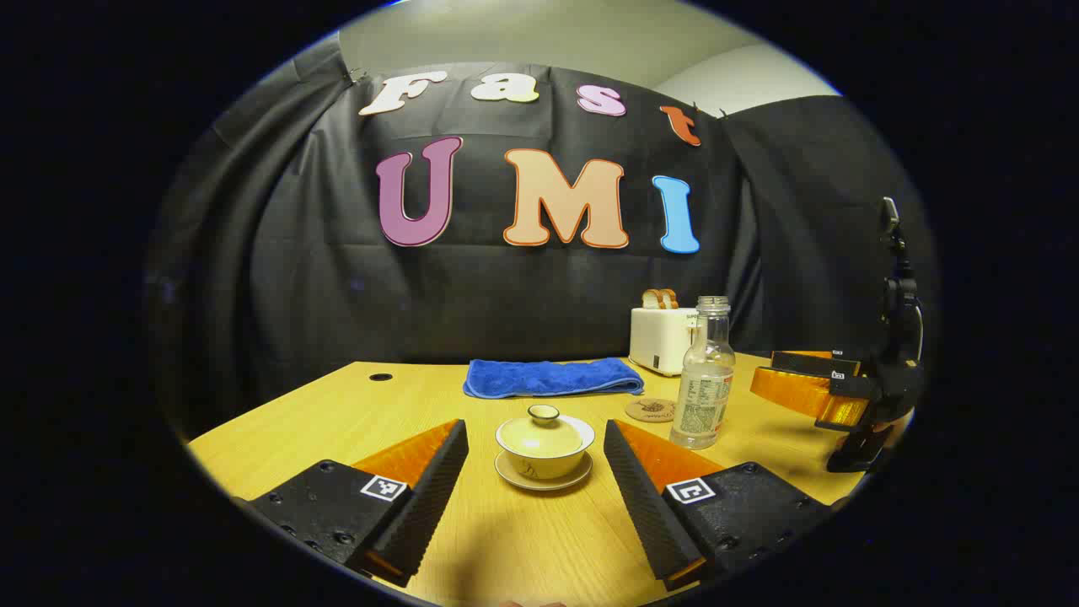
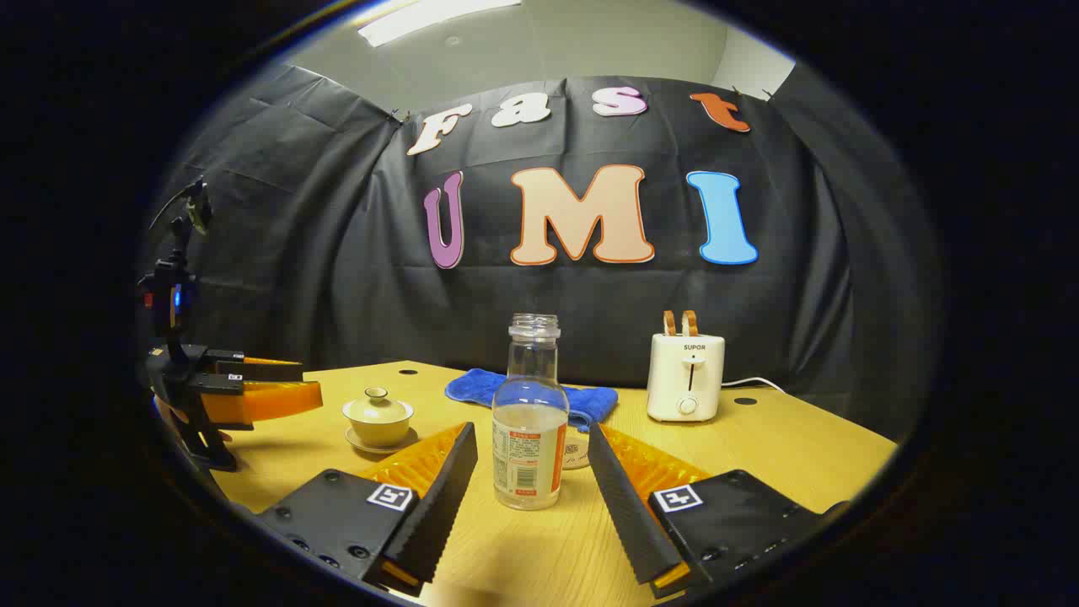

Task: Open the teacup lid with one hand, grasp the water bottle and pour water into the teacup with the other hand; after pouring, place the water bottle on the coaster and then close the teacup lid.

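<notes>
A pale yellow teacup (image 1: 544, 455) with its lid (image 1: 544, 427) on sits on a saucer, straight ahead of my open left gripper (image 1: 536, 451). An uncapped clear water bottle (image 1: 704, 388) stands upright to its right, partly filled. A round coaster (image 1: 650, 410) lies just left of the bottle. In the right gripper view the bottle (image 2: 529, 421) stands between and just beyond the fingers of my open right gripper (image 2: 533, 459). The teacup (image 2: 378, 417) is at the left there, with the left gripper (image 2: 253, 392) hovering beside it. The right gripper (image 1: 830, 392) hangs at the right edge of the left gripper view.
A folded blue towel (image 1: 552, 377) lies behind the cup. A white toaster (image 1: 662, 337) with toast stands at the back right, its cord trailing on the wooden table (image 1: 337, 413). Black cloth walls the booth behind.
</notes>
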Demonstrator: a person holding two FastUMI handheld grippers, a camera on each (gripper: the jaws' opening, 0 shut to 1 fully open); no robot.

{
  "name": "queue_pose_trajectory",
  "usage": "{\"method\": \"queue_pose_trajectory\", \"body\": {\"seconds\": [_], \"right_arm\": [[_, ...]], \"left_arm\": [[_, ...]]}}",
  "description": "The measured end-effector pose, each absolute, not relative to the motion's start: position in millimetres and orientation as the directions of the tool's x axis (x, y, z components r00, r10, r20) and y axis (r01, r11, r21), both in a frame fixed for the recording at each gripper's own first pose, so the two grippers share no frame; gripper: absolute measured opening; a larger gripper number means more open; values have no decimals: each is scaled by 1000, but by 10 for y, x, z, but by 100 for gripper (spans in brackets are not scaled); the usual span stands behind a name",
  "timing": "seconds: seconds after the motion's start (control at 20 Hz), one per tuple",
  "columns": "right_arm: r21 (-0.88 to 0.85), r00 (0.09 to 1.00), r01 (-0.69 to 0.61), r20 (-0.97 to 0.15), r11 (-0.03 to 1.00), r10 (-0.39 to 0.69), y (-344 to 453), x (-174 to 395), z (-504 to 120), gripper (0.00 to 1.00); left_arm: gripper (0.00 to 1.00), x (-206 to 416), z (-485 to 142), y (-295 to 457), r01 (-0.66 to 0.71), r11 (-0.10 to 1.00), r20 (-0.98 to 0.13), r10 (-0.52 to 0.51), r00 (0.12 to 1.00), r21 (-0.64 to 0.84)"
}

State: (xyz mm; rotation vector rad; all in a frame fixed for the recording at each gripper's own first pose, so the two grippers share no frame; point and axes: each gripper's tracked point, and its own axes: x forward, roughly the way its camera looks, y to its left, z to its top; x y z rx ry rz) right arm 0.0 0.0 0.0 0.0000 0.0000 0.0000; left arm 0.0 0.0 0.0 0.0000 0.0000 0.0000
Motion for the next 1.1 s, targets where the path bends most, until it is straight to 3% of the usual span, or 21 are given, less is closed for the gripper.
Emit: {"method": "queue_pose_trajectory", "body": {"seconds": [0.05, 0.1, 0.15, 0.25, 0.3, 0.5, 0.55, 0.65, 0.7, 0.75, 0.9, 1.1], "right_arm": [[2, 1000, 6, -4, 1000, -6, -13, 3, -21, 83], [9, 1000, 7, -12, 1000, -7, -14, 14, -40, 91], [23, 1000, 7, -20, 1000, -7, -14, 28, -71, 87], [65, 999, -3, -33, 998, 5, 17, 38, -100, 92], [53, 1000, 10, -28, 999, -8, -18, 37, -85, 87], [57, 1000, 9, -31, 998, -7, -25, 54, -82, 92], [56, 999, 14, -30, 998, -12, -28, 56, -85, 87], [55, 999, 35, -31, 998, -33, -76, 54, -95, 92], [55, 999, 43, -31, 998, -42, -90, 57, -93, 83], [55, 999, 45, -30, 997, -43, -81, 58, -92, 83], [55, 999, 45, -31, 997, -44, -82, 74, -90, 92], [56, 999, 46, -32, 997, -44, -81, 60, -104, 92]], "left_arm": [[95, -5, -32, -7, 3, 1000, -10, -3, 1000, -1], [95, -6, -59, -9, 1, 1000, -16, -1, 1000, -4], [95, -5, -66, -5, -1, 1000, -16, 1, 1000, 0], [96, -12, -65, -35, 1, 1000, -7, -1, 1000, 3], [96, -17, -61, -42, 1, 1000, -5, -1, 1000, 8], [95, -16, -52, -73, 6, 999, 13, -6, 1000, 38], [95, -10, -60, -79, 8, 999, 14, -8, 1000, 40], [95, 5, -62, -75, 6, 999, 16, -7, 1000, 36], [95, 15, -66, -72, 4, 999, 14, -4, 1000, 33], [95, 21, -81, -69, 3, 1000, 15, -3, 1000, 30], [95, 26, -89, -84, 17, 999, 10, -17, 1000, 27], [97, 17, -86, -55, -8, 1000, 13, 8, 1000, 18]]}}
